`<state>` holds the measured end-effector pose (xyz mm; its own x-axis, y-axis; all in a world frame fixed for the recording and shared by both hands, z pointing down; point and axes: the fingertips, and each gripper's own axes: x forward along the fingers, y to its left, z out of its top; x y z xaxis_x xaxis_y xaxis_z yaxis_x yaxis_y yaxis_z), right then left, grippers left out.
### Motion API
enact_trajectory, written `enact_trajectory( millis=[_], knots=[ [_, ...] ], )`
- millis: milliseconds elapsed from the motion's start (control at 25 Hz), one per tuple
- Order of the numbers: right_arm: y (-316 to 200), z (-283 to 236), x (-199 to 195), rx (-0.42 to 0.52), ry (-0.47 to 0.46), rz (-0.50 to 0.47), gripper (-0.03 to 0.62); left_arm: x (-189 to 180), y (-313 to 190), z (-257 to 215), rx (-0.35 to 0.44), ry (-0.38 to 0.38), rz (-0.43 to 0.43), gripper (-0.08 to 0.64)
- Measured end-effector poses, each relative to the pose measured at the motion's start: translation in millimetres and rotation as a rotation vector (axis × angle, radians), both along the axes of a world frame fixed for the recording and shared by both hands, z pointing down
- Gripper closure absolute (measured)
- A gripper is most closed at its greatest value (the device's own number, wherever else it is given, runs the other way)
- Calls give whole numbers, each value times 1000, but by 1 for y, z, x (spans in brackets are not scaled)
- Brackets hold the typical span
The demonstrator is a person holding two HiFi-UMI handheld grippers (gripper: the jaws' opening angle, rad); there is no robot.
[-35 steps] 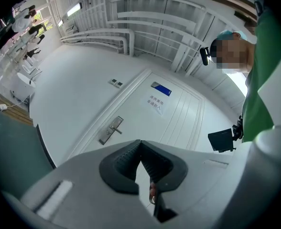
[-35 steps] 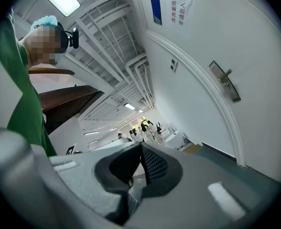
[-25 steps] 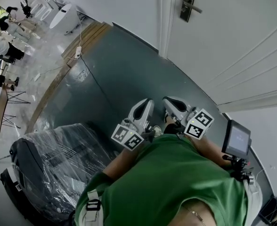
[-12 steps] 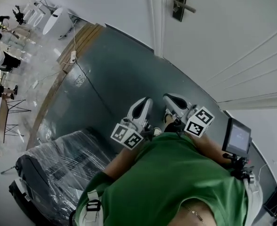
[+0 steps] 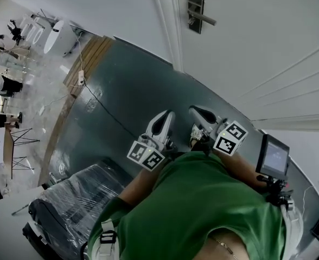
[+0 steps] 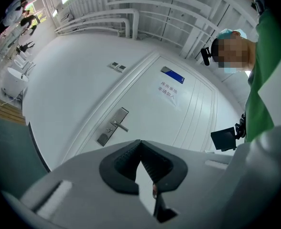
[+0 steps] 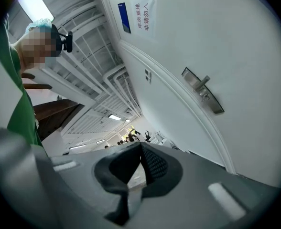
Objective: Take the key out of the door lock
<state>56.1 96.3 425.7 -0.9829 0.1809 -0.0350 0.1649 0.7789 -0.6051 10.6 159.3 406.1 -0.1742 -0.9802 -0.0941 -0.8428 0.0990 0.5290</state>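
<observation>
The white door (image 5: 257, 42) stands ahead, with its metal lock plate and lever handle (image 5: 195, 7) near the top of the head view. That lock plate (image 6: 113, 126) also shows in the left gripper view, and the lock plate (image 7: 202, 90) shows in the right gripper view. It is too far off to make out a key. My left gripper (image 5: 164, 122) and right gripper (image 5: 198, 115) are held side by side in front of the green shirt, pointing level at the door. Both are shut with nothing in them and well short of the door.
A dark bulky thing wrapped in clear plastic (image 5: 78, 199) sits on the grey floor (image 5: 132, 85) at lower left. A cable (image 5: 94, 97) runs across the floor. A small screen on a stand (image 5: 272, 157) is at the right. People and white tables (image 5: 18, 31) are far left.
The door and its lock plate have drifted left and grown nearer in the head view, and the wrapped thing has slid down the picture. Both grippers keep their place before the body, still shut.
</observation>
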Motion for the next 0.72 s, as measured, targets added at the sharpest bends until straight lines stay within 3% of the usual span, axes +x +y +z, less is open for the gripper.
enact_trajectory(
  millis=[280, 720],
  knots=[
    [-66, 1, -35, -15, -15, -7, 589, -35, -66, 2, -46, -22, -15, 560],
    [-92, -1, -45, -22, -21, 2, 589, -46, -95, 4, -98, -39, -8, 560]
  ],
)
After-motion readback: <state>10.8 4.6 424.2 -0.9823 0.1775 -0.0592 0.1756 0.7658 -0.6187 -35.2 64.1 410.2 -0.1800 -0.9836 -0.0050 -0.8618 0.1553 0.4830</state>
